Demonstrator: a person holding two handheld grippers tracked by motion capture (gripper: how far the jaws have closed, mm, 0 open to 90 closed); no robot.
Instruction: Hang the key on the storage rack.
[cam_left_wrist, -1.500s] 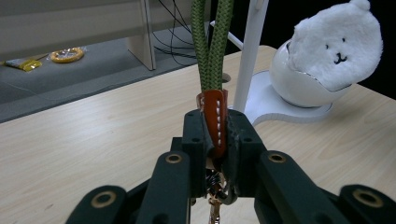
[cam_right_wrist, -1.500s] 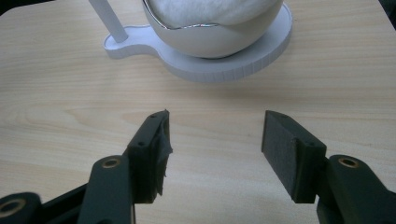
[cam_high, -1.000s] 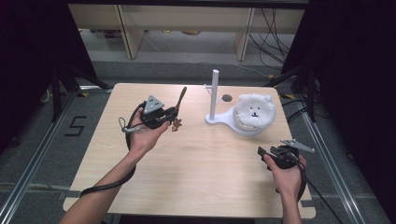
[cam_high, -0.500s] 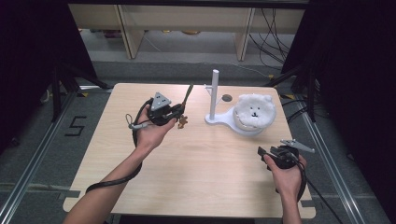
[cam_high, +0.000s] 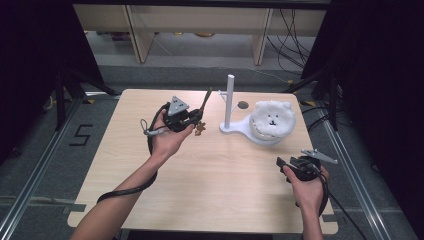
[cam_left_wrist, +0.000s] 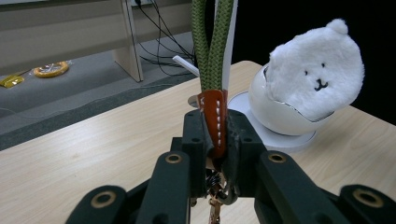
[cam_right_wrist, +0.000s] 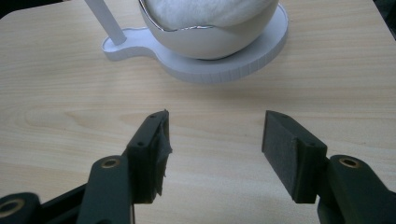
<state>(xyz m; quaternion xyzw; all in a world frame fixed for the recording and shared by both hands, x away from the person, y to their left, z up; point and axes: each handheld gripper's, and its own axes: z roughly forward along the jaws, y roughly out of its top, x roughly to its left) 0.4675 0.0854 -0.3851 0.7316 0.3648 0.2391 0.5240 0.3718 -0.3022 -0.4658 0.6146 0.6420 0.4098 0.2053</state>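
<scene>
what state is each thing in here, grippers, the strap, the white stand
left gripper: shut on the strap's brown leather tab, held above the table
green cord strap with brown leather tab: clamped, loop pointing up, metal clip hanging below
right gripper: open, holding nothing, low over the table
white stand with post: upright on the table
white fluffy bear face: sitting in the stand's bowl

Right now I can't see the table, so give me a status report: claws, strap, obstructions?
Left claw shut on green strap's leather tab, held above table. Right claw open, empty, low over the table. White post stand with bear plush just beyond strap.
</scene>
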